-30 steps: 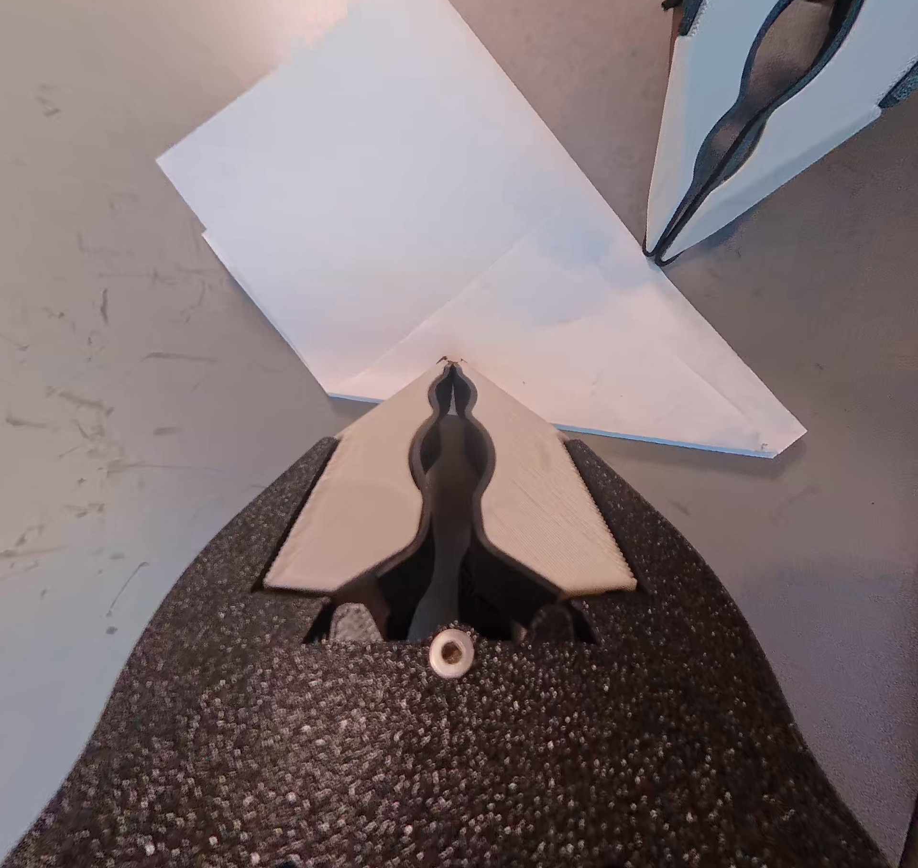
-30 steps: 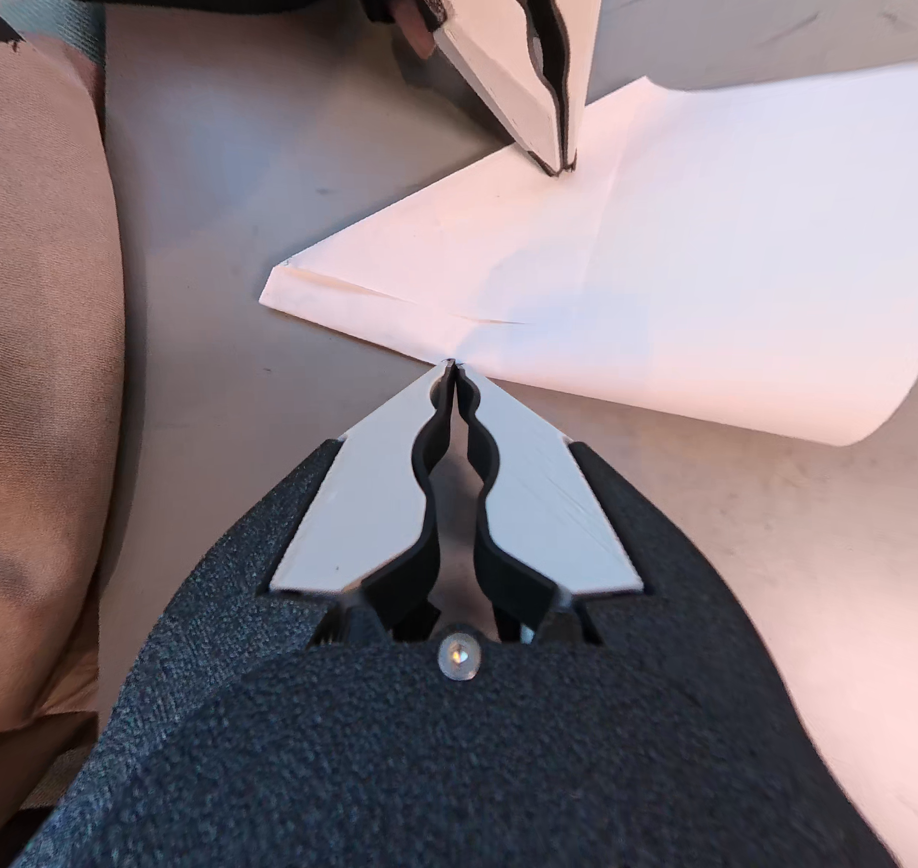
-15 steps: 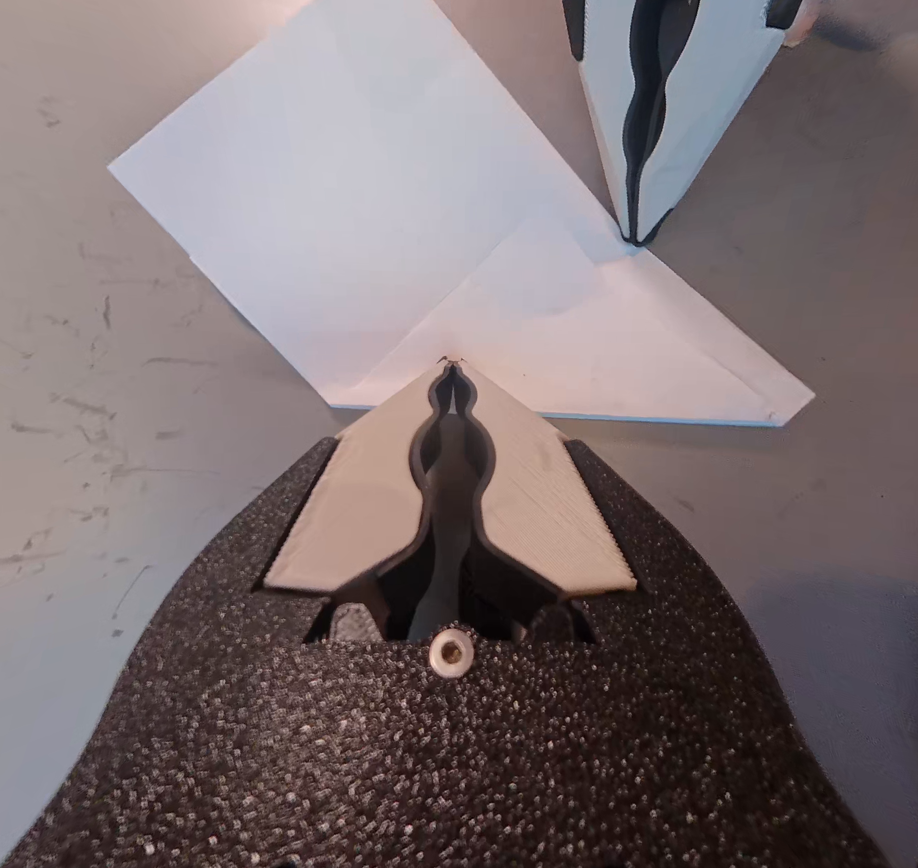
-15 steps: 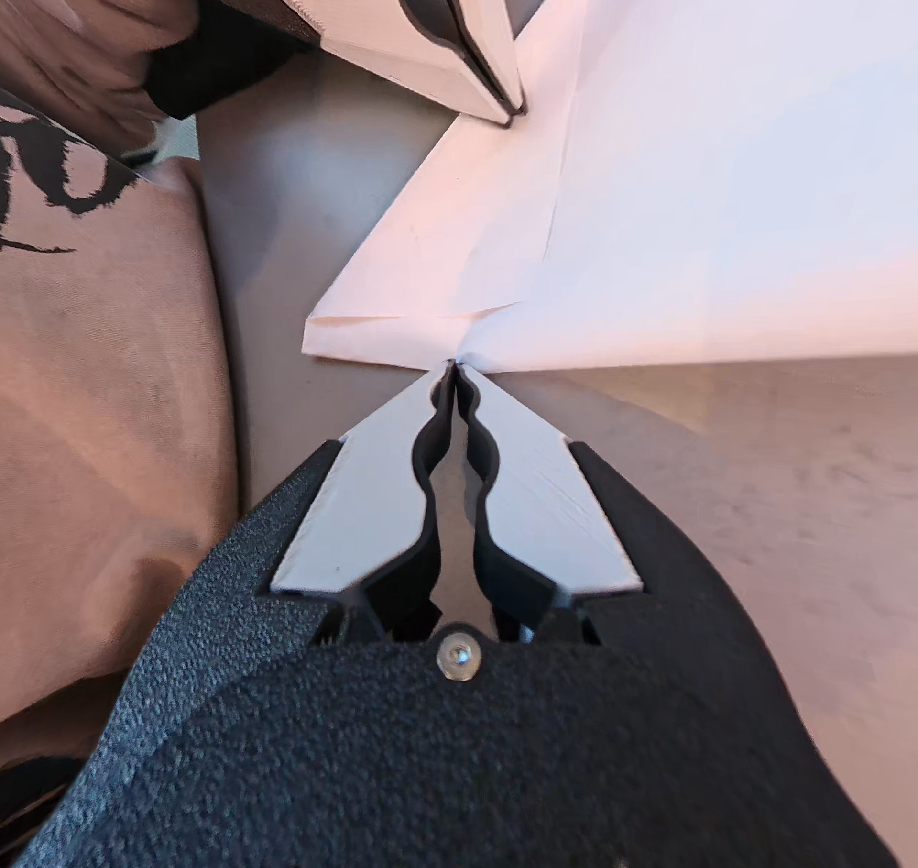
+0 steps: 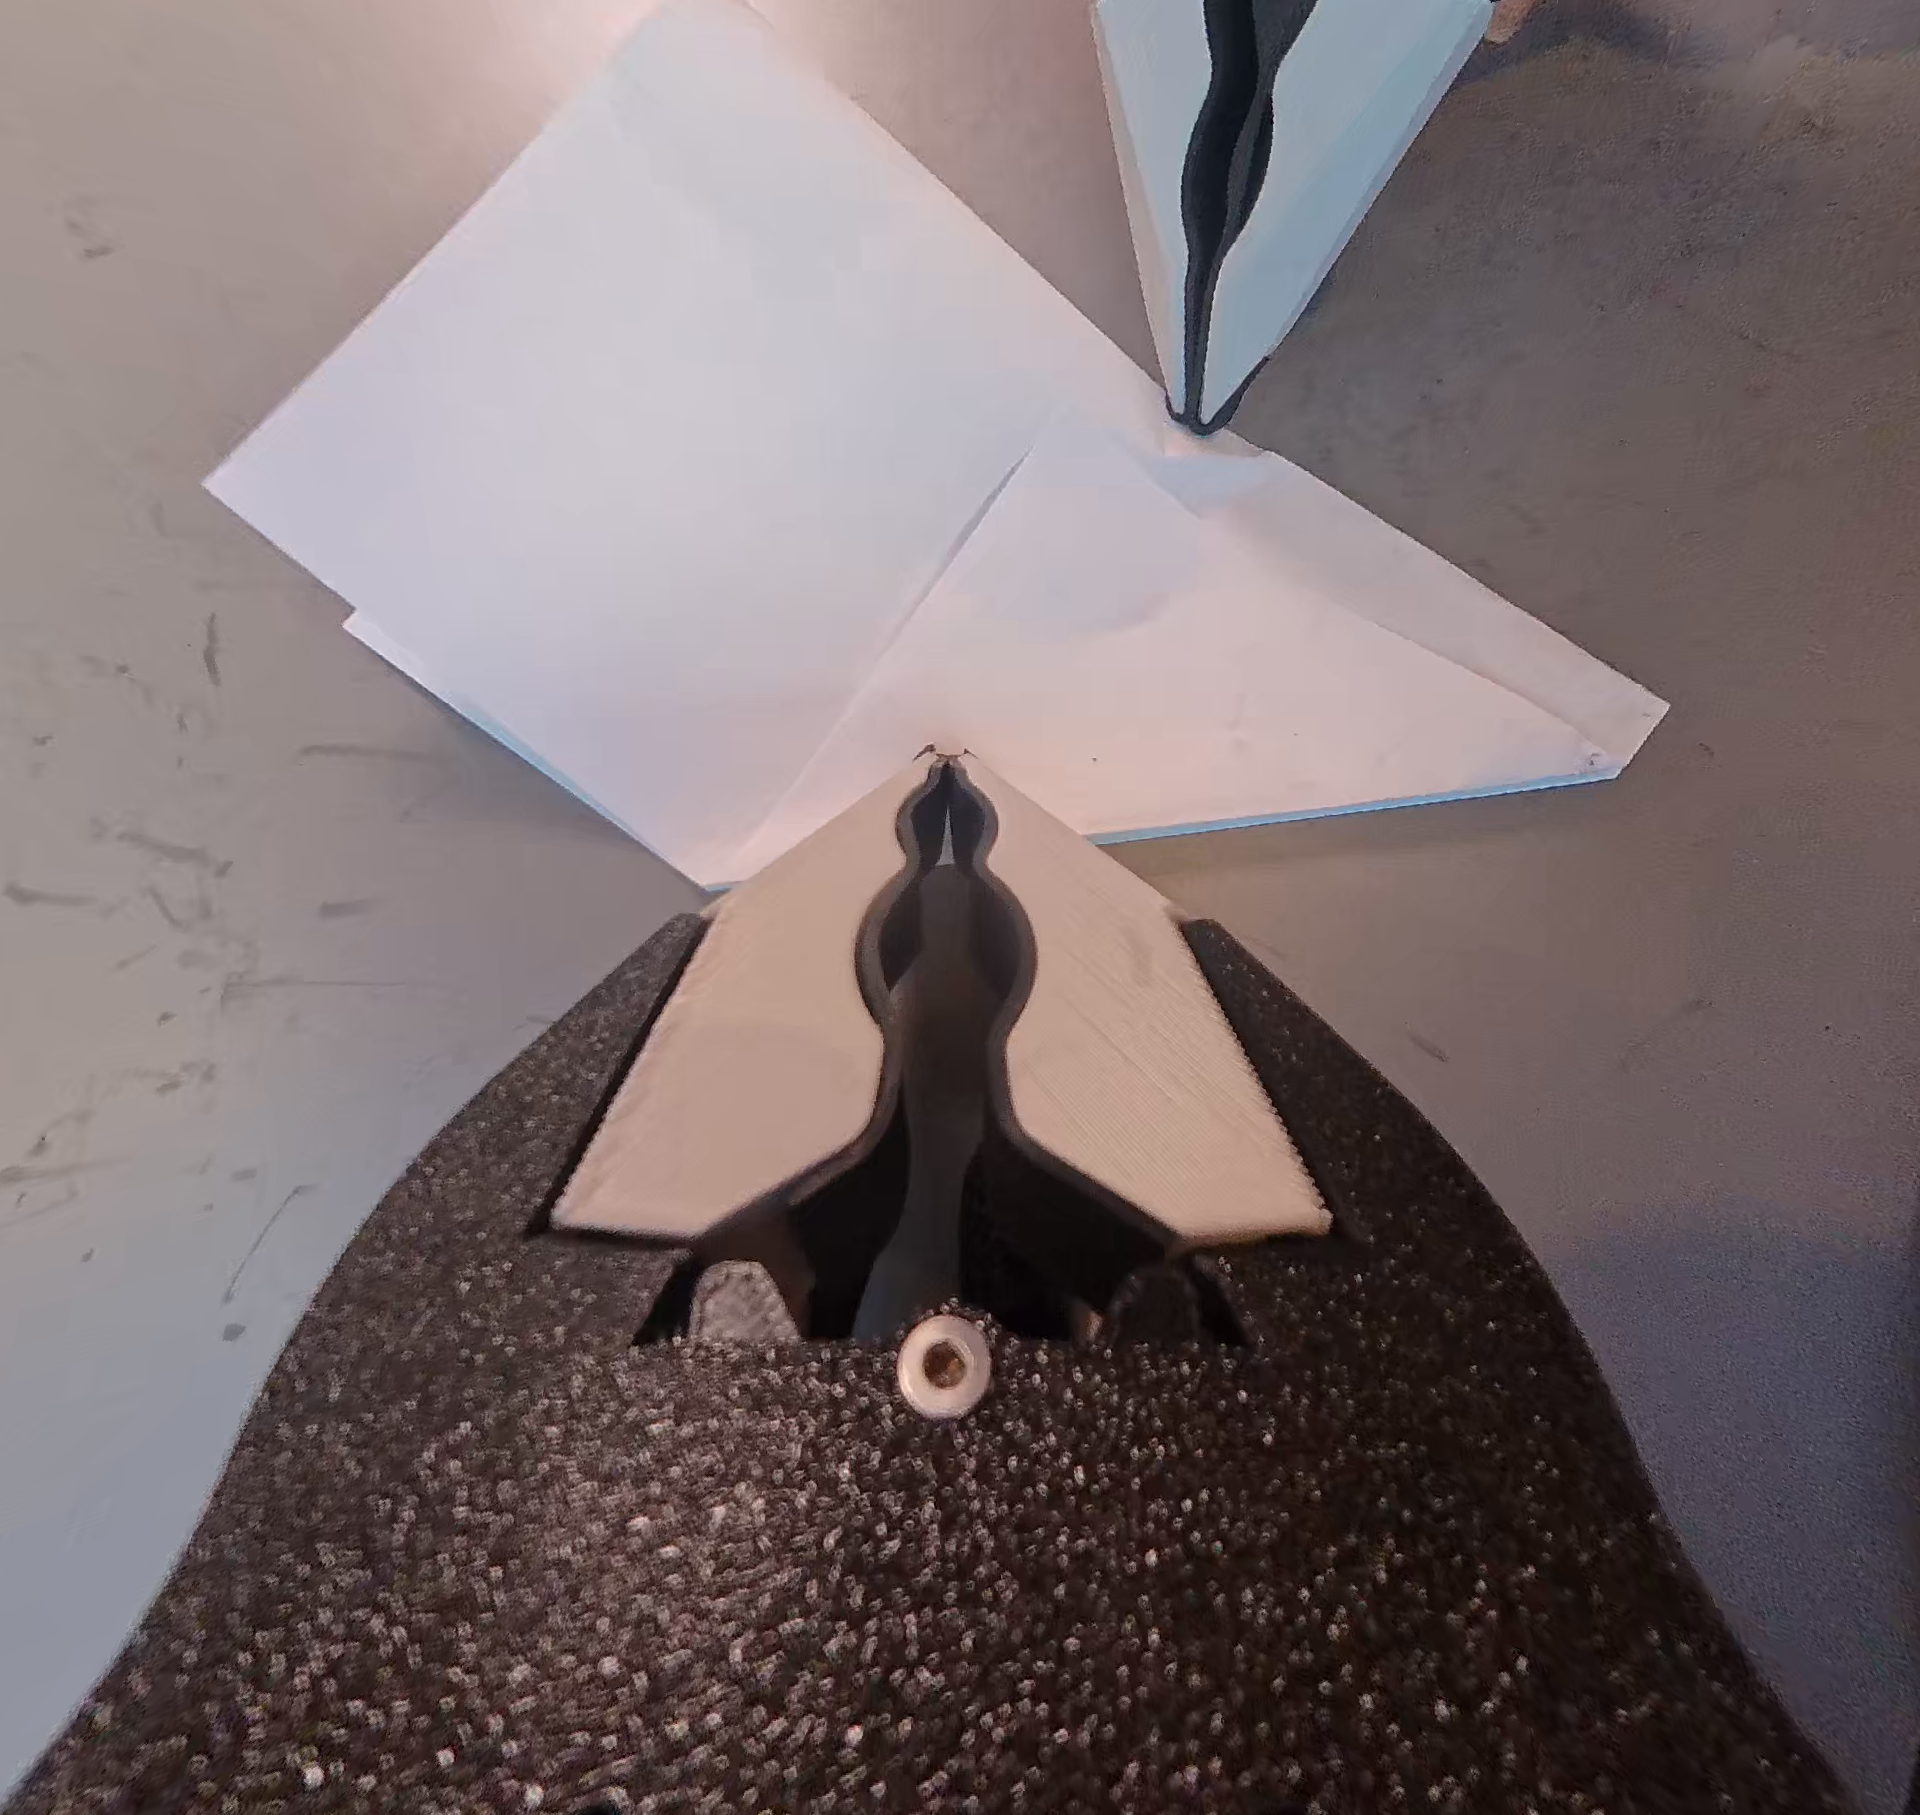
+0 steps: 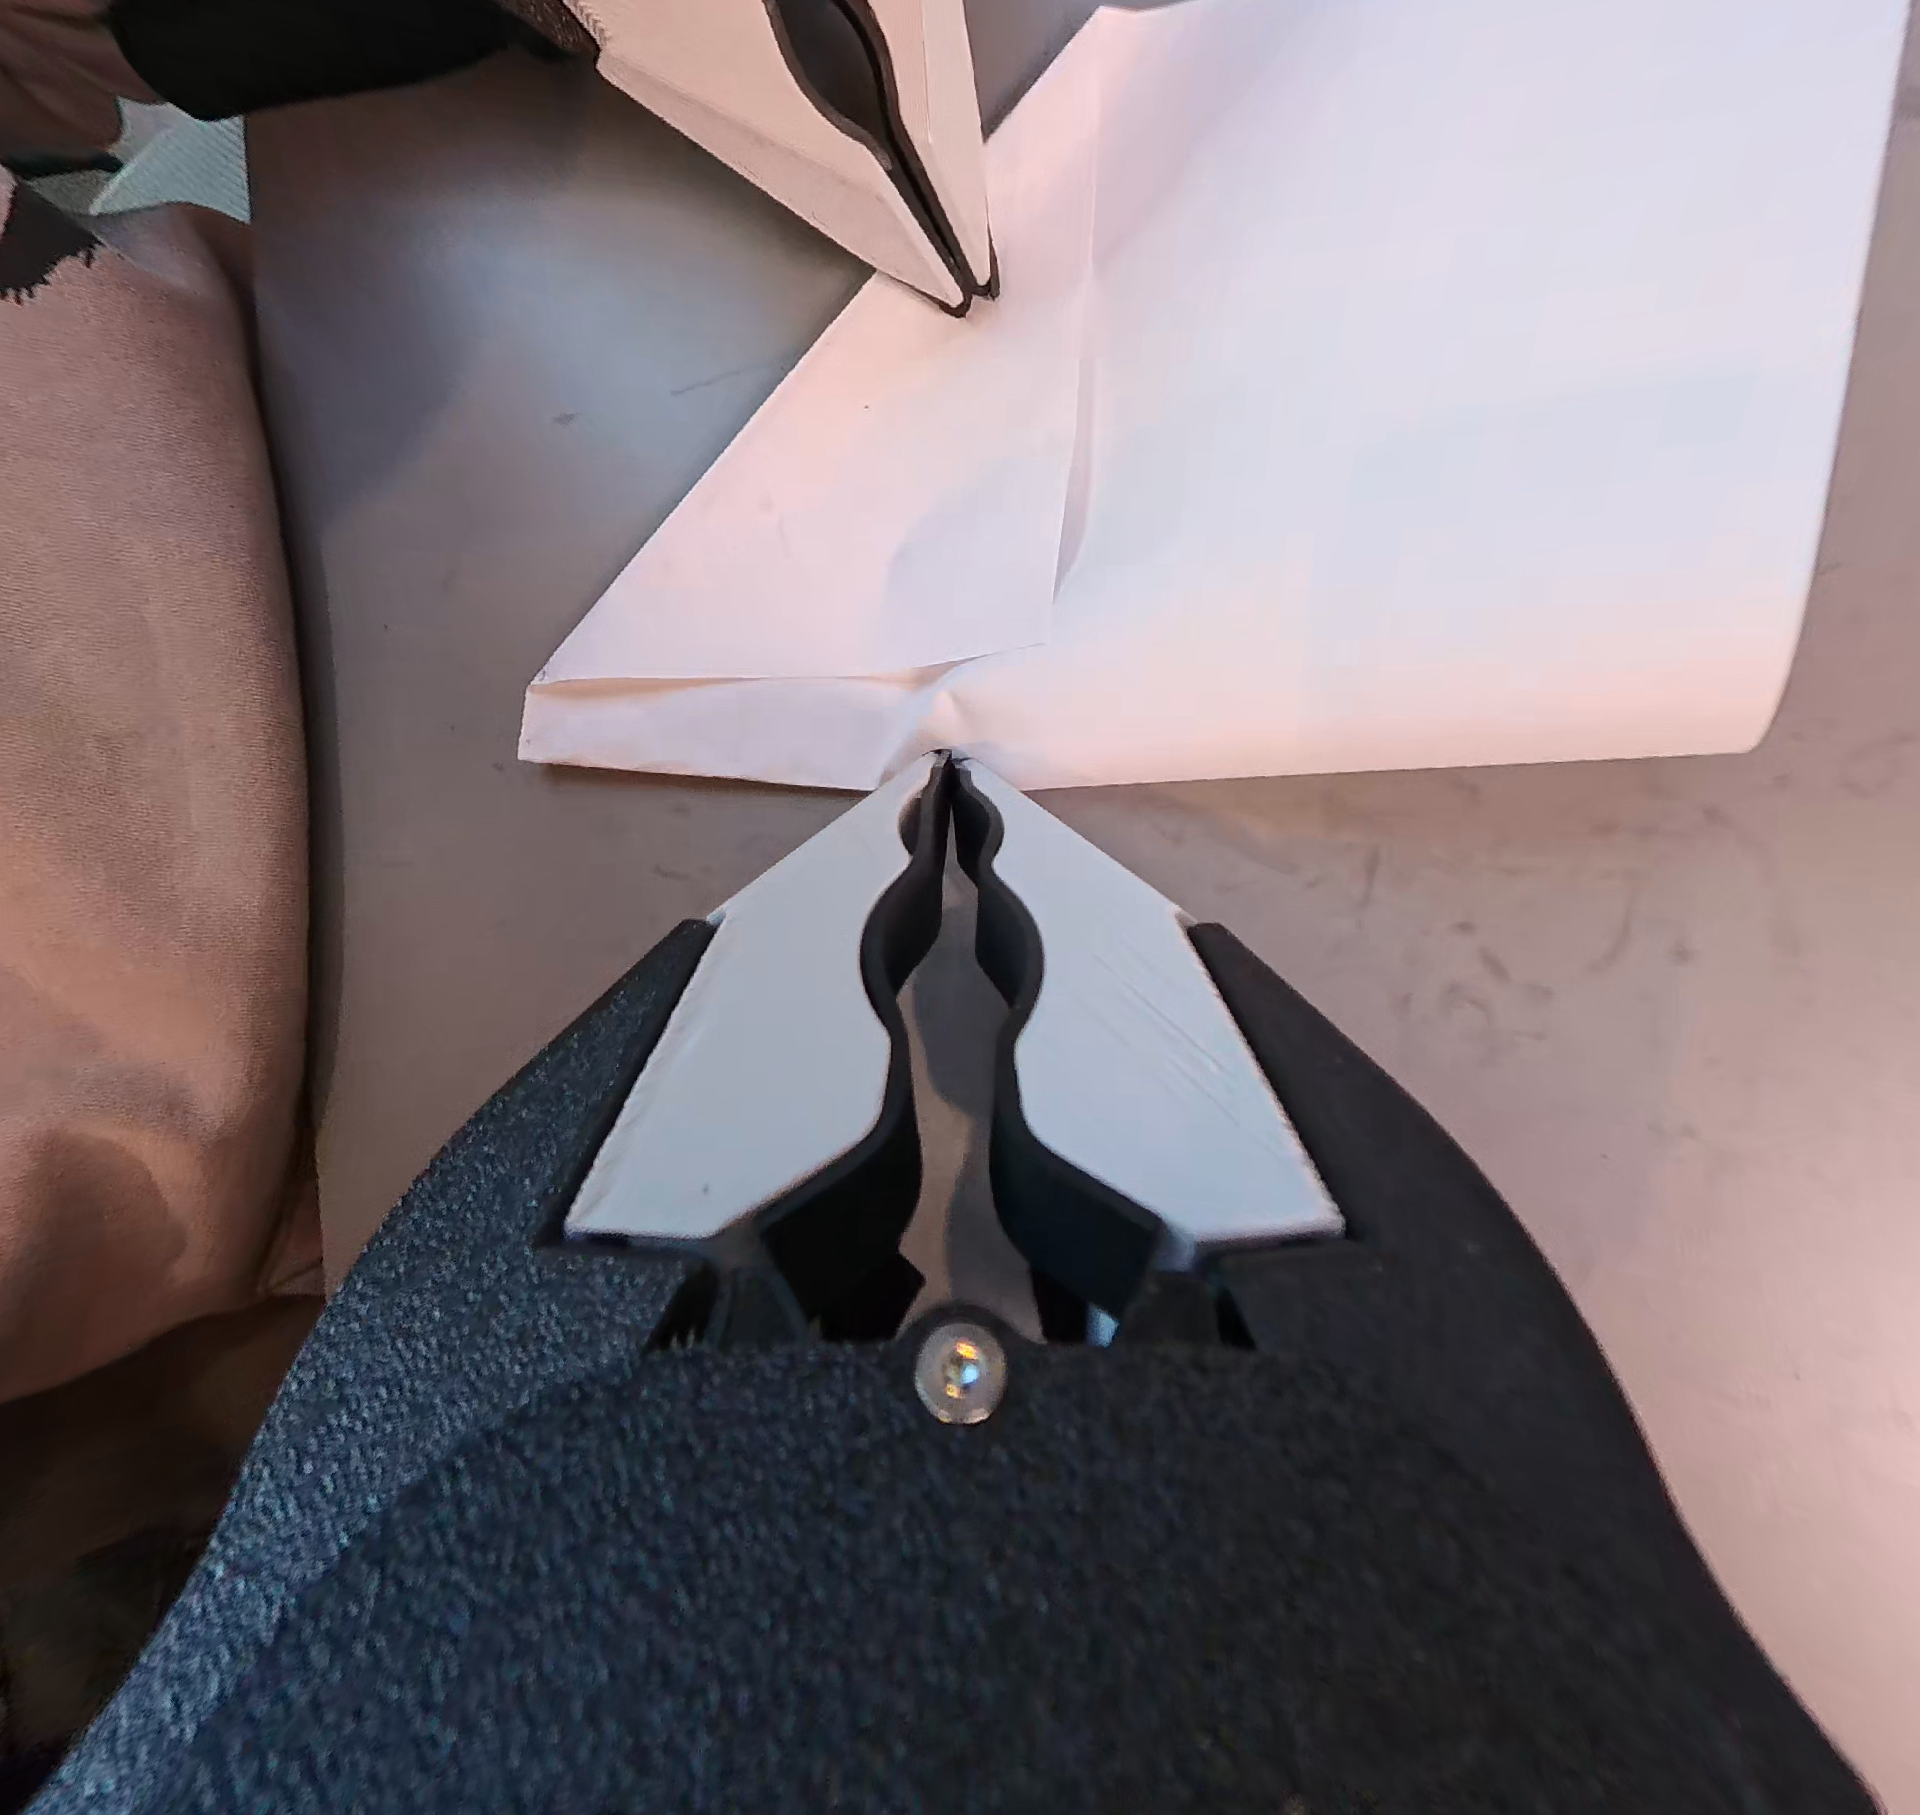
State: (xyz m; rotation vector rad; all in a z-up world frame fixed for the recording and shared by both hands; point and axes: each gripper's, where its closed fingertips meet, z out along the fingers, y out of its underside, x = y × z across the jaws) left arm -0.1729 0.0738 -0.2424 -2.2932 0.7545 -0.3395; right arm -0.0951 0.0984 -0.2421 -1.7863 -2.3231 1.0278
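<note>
A white sheet of paper [image 5: 675, 435] lies on the grey table with one corner folded over into a triangular flap [image 5: 1195, 664]. My left gripper [image 5: 943, 763] is shut, and its tips rest on the paper beside the flap's edge. My right gripper [image 6: 948, 763] is shut, and its tips touch the sheet's [image 6: 1455, 415] edge where the flap [image 6: 883, 539] ends; the paper is wrinkled there. Whether paper is caught between its tips is not visible. Each gripper also shows in the other's view: the right [image 5: 1205, 420], the left [image 6: 971, 300].
The grey table top [image 5: 208, 986] is scuffed. In the right wrist view, a person's pinkish-beige clothing [image 6: 125, 778] runs along the table's left edge. A dark sleeve [image 6: 270, 51] sits behind the left gripper. Some 9 cm of space lies between my two pairs of fingers.
The right gripper has swung round its tip, which stayed on the same spot of the paper's edge. The paper has turned slightly and now wrinkles at that tip. Both grippers stay shut.
</note>
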